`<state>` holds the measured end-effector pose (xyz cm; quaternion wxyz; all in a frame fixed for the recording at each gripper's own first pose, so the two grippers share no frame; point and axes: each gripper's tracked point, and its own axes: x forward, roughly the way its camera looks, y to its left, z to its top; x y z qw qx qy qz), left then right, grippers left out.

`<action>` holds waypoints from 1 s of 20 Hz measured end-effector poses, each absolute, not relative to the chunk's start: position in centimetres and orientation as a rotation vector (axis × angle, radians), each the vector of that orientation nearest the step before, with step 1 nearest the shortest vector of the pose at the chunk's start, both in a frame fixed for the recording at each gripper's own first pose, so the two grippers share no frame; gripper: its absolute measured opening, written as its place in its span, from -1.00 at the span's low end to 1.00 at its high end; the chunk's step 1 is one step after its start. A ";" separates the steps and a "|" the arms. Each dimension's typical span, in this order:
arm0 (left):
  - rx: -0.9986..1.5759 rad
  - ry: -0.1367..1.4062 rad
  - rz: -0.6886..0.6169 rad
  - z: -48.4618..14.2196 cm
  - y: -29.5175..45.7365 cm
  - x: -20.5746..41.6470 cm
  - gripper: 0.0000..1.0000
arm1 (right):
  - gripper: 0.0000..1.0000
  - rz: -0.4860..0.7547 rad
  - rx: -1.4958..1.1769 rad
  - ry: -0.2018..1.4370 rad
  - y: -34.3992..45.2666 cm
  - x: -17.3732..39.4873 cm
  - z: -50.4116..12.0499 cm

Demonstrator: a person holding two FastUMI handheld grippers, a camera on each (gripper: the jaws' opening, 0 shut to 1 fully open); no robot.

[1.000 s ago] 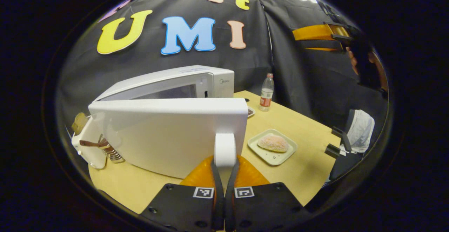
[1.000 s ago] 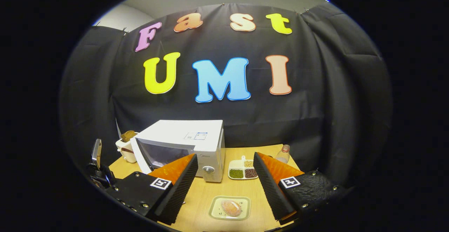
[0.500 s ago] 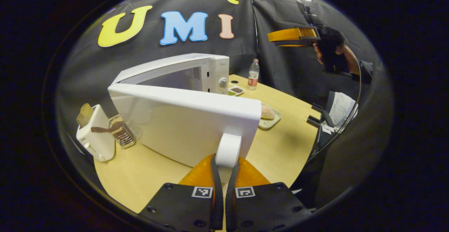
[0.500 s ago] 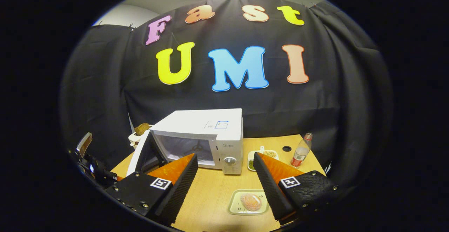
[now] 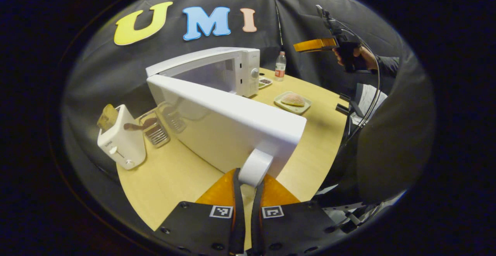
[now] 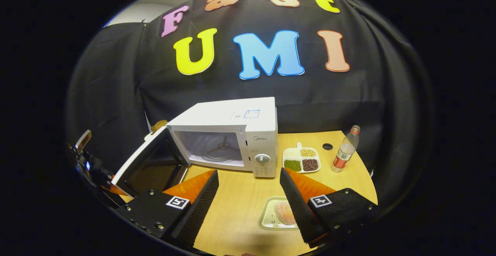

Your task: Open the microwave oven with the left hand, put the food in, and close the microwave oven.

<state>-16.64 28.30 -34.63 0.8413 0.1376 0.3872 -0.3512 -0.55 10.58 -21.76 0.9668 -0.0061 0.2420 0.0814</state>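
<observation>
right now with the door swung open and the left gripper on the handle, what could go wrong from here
The left gripper is clamped on the door handle; pulling further could drag the microwave or strain the hinge. The open door swings toward the toaster and rack, so it may knock them. The right gripper hangs open above the plate with the food; a hasty grab could tip the plate.

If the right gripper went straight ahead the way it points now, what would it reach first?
Probably the microwave oven: the open right gripper faces its front and control panel across bare table. The plate with the food lies lower, near one finger, likely beneath the line. Depth is uncertain.
</observation>
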 end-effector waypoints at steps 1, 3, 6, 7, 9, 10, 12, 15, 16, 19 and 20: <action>0.295 0.821 -0.724 -34.5 29.6 -16.6 -0.73 | 0.94 0.160 -0.034 0.512 10.1 -0.5 -22.9; 0.307 0.820 -0.690 -34.4 31.8 -16.6 -0.73 | 0.94 0.148 -0.059 0.569 8.9 -0.4 -25.4; 0.315 0.811 -0.661 -34.3 33.6 -16.7 -0.73 | 0.95 0.115 -0.071 0.671 6.3 -0.7 -30.0; 0.319 0.808 -0.655 -34.2 33.8 -16.7 -0.74 | 0.94 0.090 -0.089 0.716 4.9 -0.7 -31.6; 0.321 0.800 -0.639 -34.5 34.1 -16.4 -0.73 | 0.94 0.053 -0.102 0.808 2.5 -1.1 -34.7; 0.327 0.800 -0.632 -34.5 34.3 -16.7 -0.70 | 0.94 0.041 -0.100 0.854 1.8 -1.3 -36.3; 0.339 0.791 -0.593 -34.5 34.9 -16.5 -0.56 | 0.95 0.028 -0.087 0.907 0.8 -1.4 -38.3; 0.364 0.765 -0.501 -34.2 36.3 -15.6 -0.14 | 0.95 0.036 -0.082 0.961 0.2 -1.1 -40.8; 0.351 0.763 -0.485 -34.3 36.4 -15.9 0.00 | 0.95 0.051 -0.092 0.973 0.1 -1.0 -41.5; 0.363 0.768 -0.428 -34.1 37.2 -16.7 0.67 | 0.95 0.099 -0.118 1.017 0.0 -0.9 -43.2; 0.366 0.770 -0.405 -33.6 37.7 -17.4 0.92 | 0.95 0.117 -0.116 1.023 0.3 -0.8 -43.7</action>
